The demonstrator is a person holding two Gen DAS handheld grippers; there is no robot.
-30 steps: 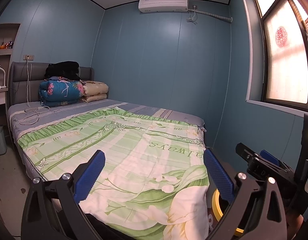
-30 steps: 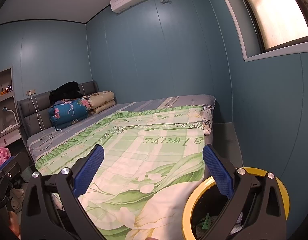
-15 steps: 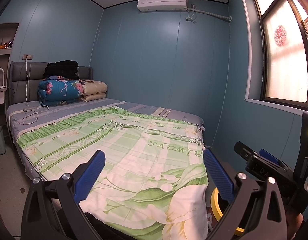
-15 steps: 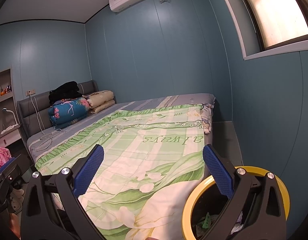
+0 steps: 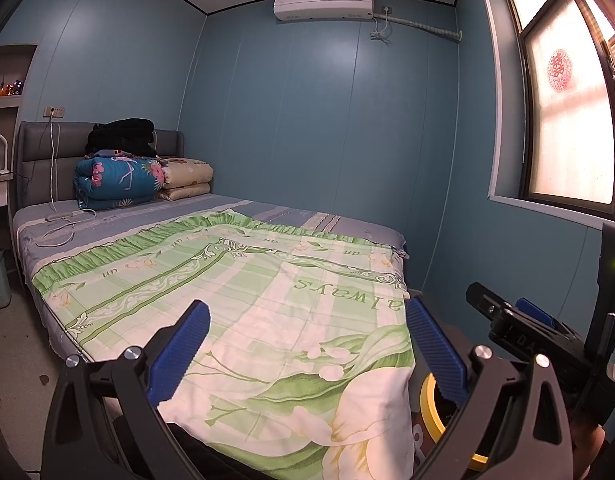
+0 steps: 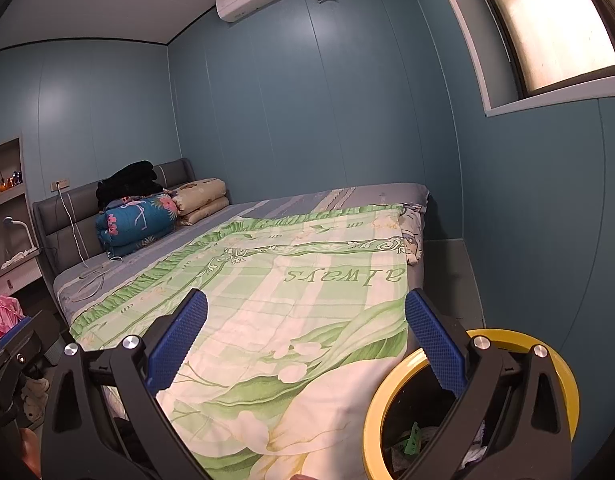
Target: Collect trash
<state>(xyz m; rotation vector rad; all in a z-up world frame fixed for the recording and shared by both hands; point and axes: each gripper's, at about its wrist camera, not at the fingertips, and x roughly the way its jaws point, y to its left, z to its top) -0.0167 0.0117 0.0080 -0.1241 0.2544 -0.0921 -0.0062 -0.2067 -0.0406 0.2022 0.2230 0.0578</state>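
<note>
Both tools, left (image 5: 305, 350) and right (image 6: 306, 342), spread and empty above bed (image 6: 267, 280); bin (image 6: 563, 364) scraps likely light, crumpled, pinchable at edges.

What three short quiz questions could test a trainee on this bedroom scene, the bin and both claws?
1. True or false: the left claw is shut on trash.
2. What colour is the rim of the bin?
3. Where does the bin stand: A) at the foot corner of the bed, on the window-wall side; B) on the quilt; C) by the headboard?

Key: 1 false, both it and the right claw are open and empty. 2 yellow. 3 A.
</note>
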